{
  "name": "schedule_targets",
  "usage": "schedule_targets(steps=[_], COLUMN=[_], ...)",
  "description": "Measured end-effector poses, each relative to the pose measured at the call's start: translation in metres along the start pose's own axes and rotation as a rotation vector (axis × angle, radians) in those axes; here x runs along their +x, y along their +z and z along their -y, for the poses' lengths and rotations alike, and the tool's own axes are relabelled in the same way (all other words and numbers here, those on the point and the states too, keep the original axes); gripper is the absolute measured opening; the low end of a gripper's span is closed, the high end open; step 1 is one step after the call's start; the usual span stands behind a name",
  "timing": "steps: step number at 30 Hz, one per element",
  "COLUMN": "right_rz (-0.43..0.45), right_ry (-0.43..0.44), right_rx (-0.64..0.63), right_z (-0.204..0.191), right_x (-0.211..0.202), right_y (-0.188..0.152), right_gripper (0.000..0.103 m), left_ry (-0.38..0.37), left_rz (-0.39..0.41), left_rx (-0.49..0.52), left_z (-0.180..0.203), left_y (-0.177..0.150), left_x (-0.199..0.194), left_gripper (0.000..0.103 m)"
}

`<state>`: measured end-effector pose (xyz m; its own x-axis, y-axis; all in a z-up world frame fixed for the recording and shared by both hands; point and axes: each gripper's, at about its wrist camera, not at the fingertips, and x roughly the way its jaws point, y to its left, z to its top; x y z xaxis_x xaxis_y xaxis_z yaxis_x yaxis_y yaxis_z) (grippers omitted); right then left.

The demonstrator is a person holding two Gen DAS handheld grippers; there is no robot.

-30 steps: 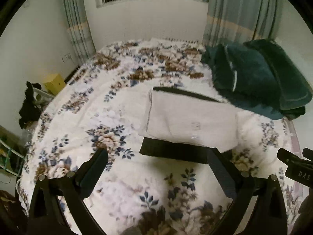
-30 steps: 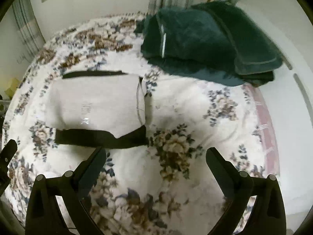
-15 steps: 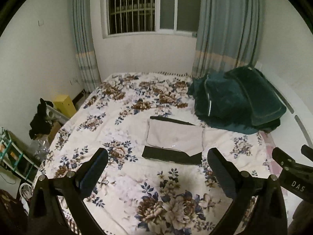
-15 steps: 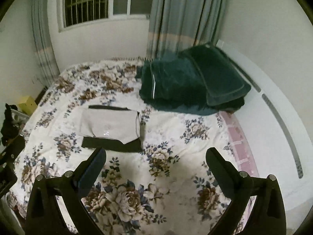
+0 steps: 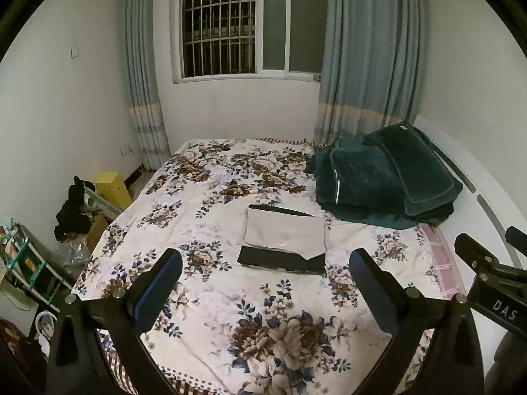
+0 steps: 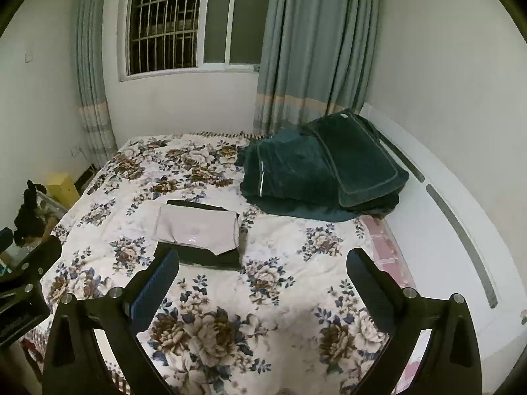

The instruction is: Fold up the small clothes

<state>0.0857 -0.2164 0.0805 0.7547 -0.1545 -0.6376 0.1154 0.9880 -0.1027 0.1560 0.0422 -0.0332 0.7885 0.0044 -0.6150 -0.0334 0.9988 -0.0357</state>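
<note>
While both grippers hung over the bed:
Left gripper point(image 5: 265, 275): jaws wide apart, holding nothing.
Folded clothes point(image 5: 285, 238): flat on the flowery bedspread point(image 5: 230, 296), beside the green blanket point(image 5: 378, 184).
Right gripper point(image 6: 262, 275): jaws wide apart, holding nothing.

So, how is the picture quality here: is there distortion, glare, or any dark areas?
Left wrist view: strong fisheye bending, the curtains bow outward, corners are black, the window is dark, so the light is indoor; a small shine on the folded grey cloth. Right wrist view: same curved edges, the white wall is evenly lit, the green blanket stays dark, the bed looks sharp.
</note>
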Motion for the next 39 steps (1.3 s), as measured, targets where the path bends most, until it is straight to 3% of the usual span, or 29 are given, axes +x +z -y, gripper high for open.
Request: schedule_targets(steps=[16,39], right_rz=[0.011,0.020], right_ry=[0.057,0.077], right_rx=[-0.004,-0.004], right_z=[0.005,-0.007], right_x=[-0.018,-0.017], right_y=[-0.002,0.004], right_gripper=[0.103,0.103], left_ry=[0.034,0.029], left_rz=[0.045,0.059], left_rx=[-0.010,-0.011], left_z=[0.003,0.008], left_y=[-0.004,-0.004], left_x=[-0.029,-0.028], left_gripper=[0.103,0.103])
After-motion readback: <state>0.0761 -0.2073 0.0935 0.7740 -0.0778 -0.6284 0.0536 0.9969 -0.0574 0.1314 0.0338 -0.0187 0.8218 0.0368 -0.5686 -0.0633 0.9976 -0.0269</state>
